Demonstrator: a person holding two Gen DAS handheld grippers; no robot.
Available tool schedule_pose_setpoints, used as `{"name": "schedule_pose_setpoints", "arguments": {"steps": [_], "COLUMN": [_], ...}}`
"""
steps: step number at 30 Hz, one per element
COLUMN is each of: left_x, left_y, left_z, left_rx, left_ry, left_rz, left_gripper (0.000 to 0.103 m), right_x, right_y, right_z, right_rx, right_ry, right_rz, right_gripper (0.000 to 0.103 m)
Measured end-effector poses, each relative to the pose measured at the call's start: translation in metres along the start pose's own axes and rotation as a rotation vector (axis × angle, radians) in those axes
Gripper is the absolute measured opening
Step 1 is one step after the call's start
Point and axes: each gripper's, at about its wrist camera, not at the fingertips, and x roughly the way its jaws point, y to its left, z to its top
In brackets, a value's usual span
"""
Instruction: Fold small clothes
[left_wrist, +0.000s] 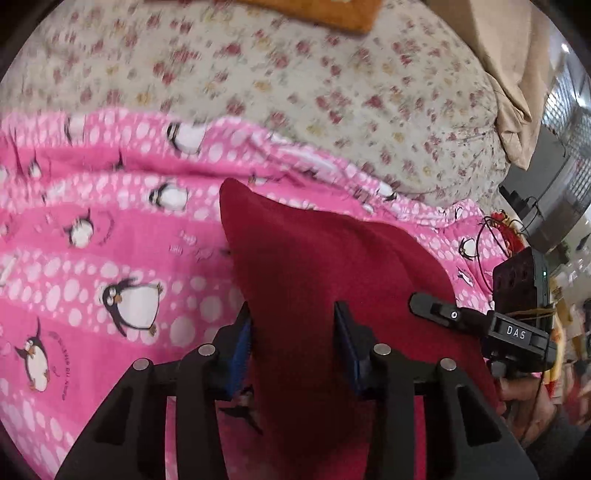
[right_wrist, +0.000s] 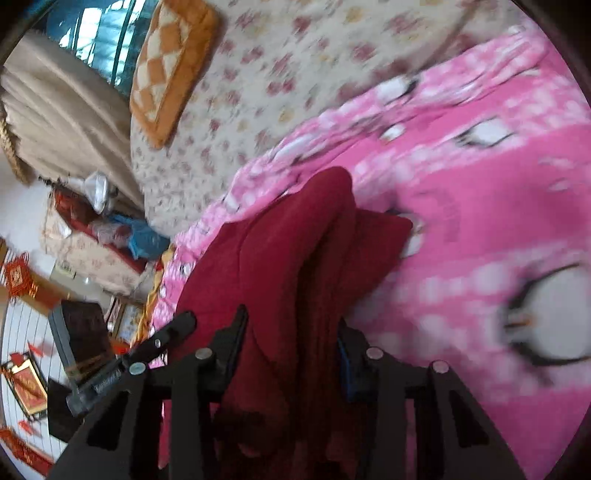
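My left gripper (left_wrist: 293, 345) is clamped on the garment (left_wrist: 314, 266), a dark red, fuzzy, fleece-like cloth pinched between my two blue-faced pads (left_wrist: 242, 354); from there a fold rises to a blunt peak and the rest drapes down under me. My right gripper (right_wrist: 291, 354) is clamped on the same garment (right_wrist: 280, 258), here bunched into thick vertical folds between the fingers, with one squared corner jutting toward the right. In the left view the right gripper (left_wrist: 436, 314) shows beside me as black plastic, its tip over the red cloth, with a hand (left_wrist: 524, 398) behind it; in the right view the left gripper (right_wrist: 162, 339) lies just left of the cloth. The garment hangs over a pink blanket (left_wrist: 92, 229), soft and plush, printed with white dots and black-and-white penguins; I count about seven penguins in the left view, though blur makes that uncertain. Past the blanket lies a cream sheet (left_wrist: 295, 74) with small red flowers. On it rests one orange-and-cream checked cushion (right_wrist: 170, 70), square and padded. Beige cloth (right_wrist: 62, 122) hangs in folds at the bed's edge.
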Motion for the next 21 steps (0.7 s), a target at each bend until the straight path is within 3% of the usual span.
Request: {"name": "schedule_pose_setpoints", "arguments": {"steps": [2,5,8,10,13,15,17,18,19,20,21], "left_x": [0.01,0.016,0.008,-0.005,-0.034,-0.045,-0.04,-0.033,-0.024,-0.014,-0.003], "left_y": [0.003,-0.017,-0.022,-0.015,0.001,0.007,0.005,0.001,-0.003,-0.006,-0.011], "left_z": [-0.002,-0.005,-0.006,-0.005,-0.002,-0.001,0.002,0.003,0.004,0.003,0.002], "left_rx": [-0.017,0.064,0.089,0.061,-0.032,-0.079,-0.071,-0.059,-0.055,-0.049,-0.042], "left_ry": [0.02,0.007,0.006,-0.027,-0.156,-0.236,-0.237,-0.22,-0.189,-0.148,-0.101], "left_rz": [-0.012,0.059,0.077,0.069,0.04,0.012,0.032,0.039,0.036,0.022,0.002], "left_gripper": [0.027,0.036,0.037,0.036,0.036,0.036,0.036,0.036,0.036,0.035,0.028], "right_x": [0.001,-0.003,-0.014,-0.031,-0.06,-0.059,-0.049,-0.041,-0.029,-0.018,-0.007], "right_y": [-0.005,-0.011,-0.009,-0.004,0.033,0.078,0.11,0.119,0.122,0.119,0.111], "right_z": [0.001,0.0,0.0,0.004,0.012,0.005,-0.011,-0.016,-0.018,-0.017,-0.016], "right_rx": [0.023,0.05,0.086,0.103,-0.108,-0.397,-0.631,-0.693,-0.723,-0.72,-0.706], "right_ry": [-0.01,-0.006,0.002,-0.04,-0.128,-0.127,-0.1,-0.075,-0.033,0.011,0.058], "right_rz": [0.0,-0.009,-0.03,-0.045,-0.155,-0.253,-0.266,-0.279,-0.311,-0.341,-0.386], "right_gripper": [0.043,0.047,0.051,0.052,0.052,0.052,0.049,0.039,0.033,0.021,0.014]}}
